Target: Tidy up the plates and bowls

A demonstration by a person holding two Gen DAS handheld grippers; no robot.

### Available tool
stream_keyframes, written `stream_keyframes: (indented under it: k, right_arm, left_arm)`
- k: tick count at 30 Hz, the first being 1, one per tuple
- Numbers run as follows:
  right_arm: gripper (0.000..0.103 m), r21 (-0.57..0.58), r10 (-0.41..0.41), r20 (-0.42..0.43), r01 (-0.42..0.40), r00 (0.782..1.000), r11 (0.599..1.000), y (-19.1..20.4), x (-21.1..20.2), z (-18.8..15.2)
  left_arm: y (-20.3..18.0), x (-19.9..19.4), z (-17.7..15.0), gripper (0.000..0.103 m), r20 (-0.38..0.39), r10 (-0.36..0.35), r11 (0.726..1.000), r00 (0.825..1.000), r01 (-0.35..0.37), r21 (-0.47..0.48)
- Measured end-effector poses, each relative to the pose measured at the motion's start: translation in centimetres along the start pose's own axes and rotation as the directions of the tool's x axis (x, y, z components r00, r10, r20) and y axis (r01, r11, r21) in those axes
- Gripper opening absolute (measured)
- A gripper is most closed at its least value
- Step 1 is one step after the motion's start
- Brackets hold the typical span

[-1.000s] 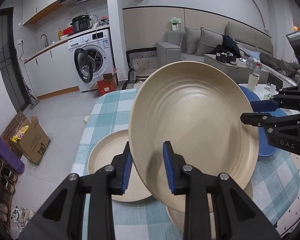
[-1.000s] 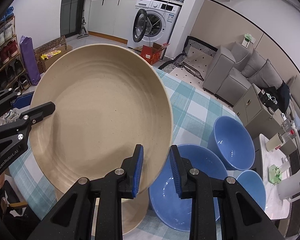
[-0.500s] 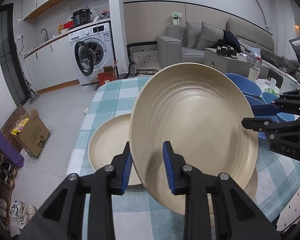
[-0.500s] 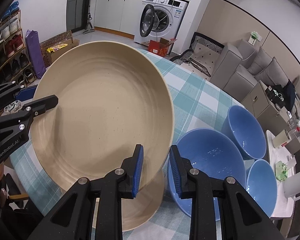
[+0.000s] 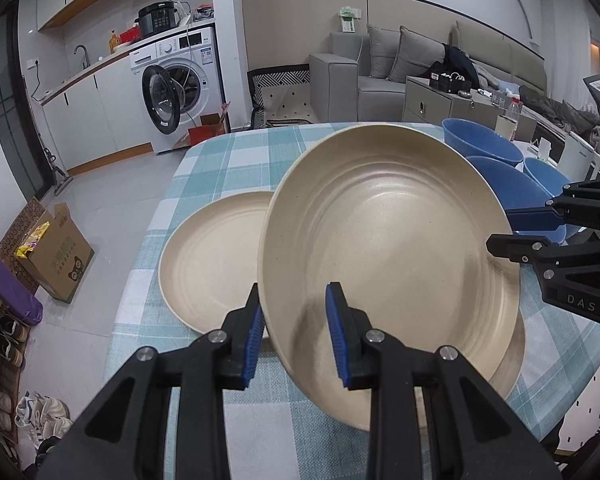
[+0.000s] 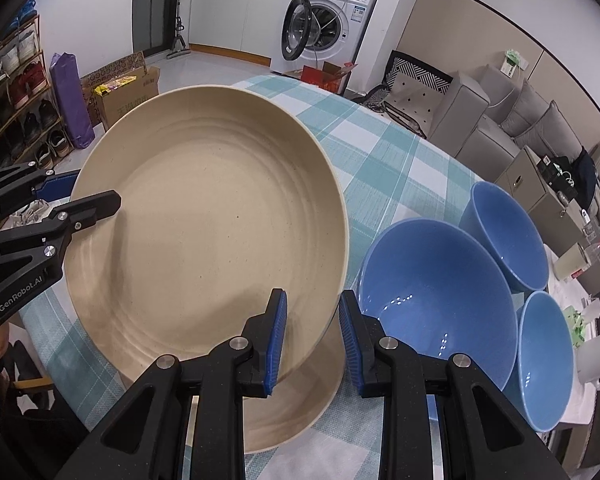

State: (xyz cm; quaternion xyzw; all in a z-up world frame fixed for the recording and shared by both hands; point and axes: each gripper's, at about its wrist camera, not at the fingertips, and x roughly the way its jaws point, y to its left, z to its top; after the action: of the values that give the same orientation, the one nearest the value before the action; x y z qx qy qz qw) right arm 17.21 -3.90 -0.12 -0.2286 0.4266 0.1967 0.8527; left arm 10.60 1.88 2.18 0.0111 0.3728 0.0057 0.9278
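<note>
Left gripper [image 5: 294, 336]: nearly closed, pads pinching the near rim of the held beige plate [image 5: 388, 240].
Right gripper [image 6: 312, 336]: nearly closed, clamped on the plate's opposite rim.
Held plate: tilted, lifted above a second beige plate [image 6: 300, 412] on the checked tablecloth [image 5: 220, 168].
Third plate [image 5: 212, 260]: flat, to the left.
Blue bowls [image 6: 436, 288]: three, clustered to the right.

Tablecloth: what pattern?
Teal-and-white check; the tablecloth shows best in the right wrist view.
</note>
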Motion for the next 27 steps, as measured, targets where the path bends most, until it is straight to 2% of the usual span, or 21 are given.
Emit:
stream_keyframes:
  k: [27]
  right_arm:
    - [0.027, -0.018, -0.005, -0.073, 0.003, 0.997, 1.000, 0.0, 2.3, -2.8]
  left_arm:
    - [-1.5, 2.9, -1.5, 0.028, -0.088, -0.029, 0.999, 0.996, 0.032, 0.033]
